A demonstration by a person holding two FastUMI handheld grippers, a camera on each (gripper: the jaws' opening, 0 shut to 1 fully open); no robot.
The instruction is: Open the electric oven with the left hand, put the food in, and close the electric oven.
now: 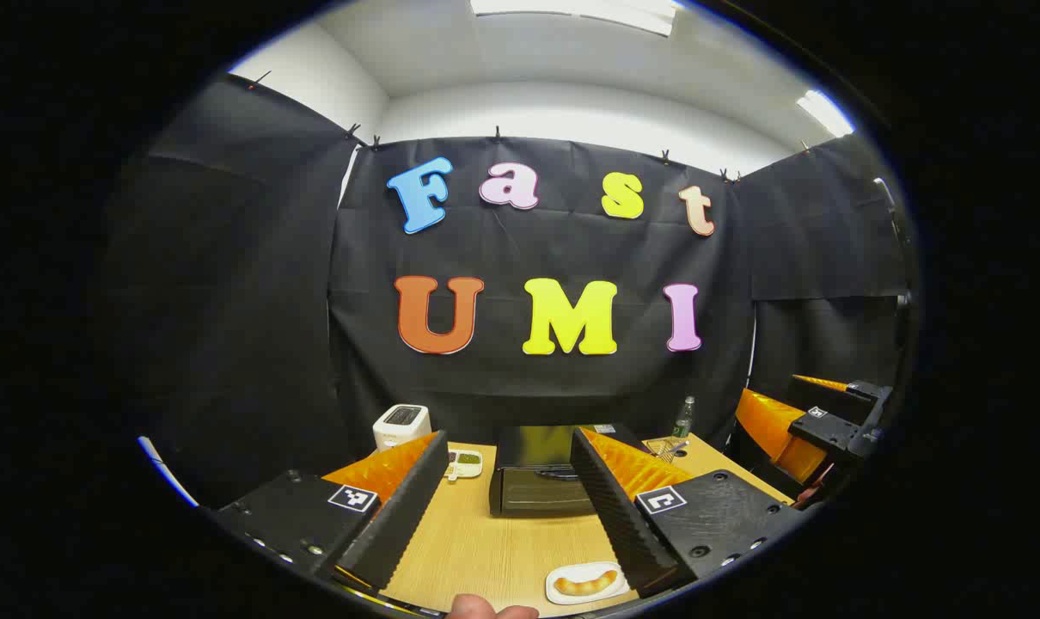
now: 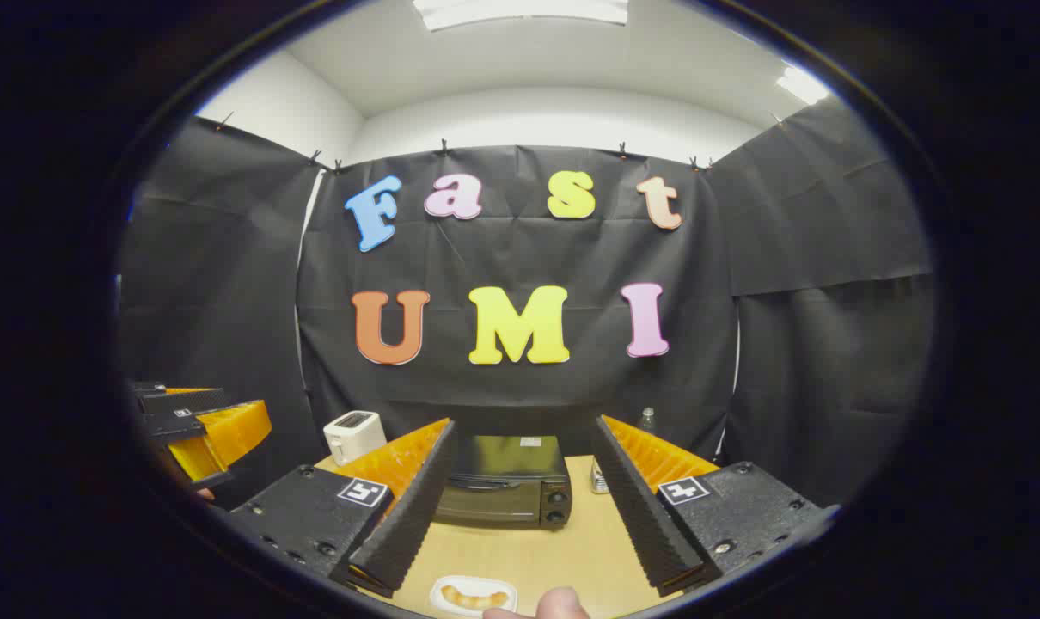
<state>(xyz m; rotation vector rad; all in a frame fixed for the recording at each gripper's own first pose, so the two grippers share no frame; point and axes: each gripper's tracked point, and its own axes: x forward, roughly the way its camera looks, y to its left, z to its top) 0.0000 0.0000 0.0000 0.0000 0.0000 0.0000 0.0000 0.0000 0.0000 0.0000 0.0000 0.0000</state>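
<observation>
Two hand-held grippers hover above a light wooden table (image 1: 503,550) inside a booth walled with black cloth. In the left gripper view, the left gripper (image 1: 507,507) has its two ribbed black fingers spread wide apart, holding nothing and touching nothing. In the right gripper view, the right gripper (image 2: 520,507) is likewise spread wide, with nothing between its fingers. Each gripper also appears at the edge of the other's view, orange and black, held off to the side. The electric oven (image 1: 537,481), a black box with its door closed, sits at the far middle of the table; the right gripper view shows two knobs on its right side (image 2: 503,490). Near the front edge of the table lies a small white plate (image 1: 584,585) with the food on it, a golden-brown bread roll (image 1: 584,583), well apart from the oven. A white toaster (image 1: 401,425) stands at the far left of the table, with a small white dish (image 1: 465,464) of something green just beside it. A clear bottle (image 1: 682,419) stands at the far right.
</observation>
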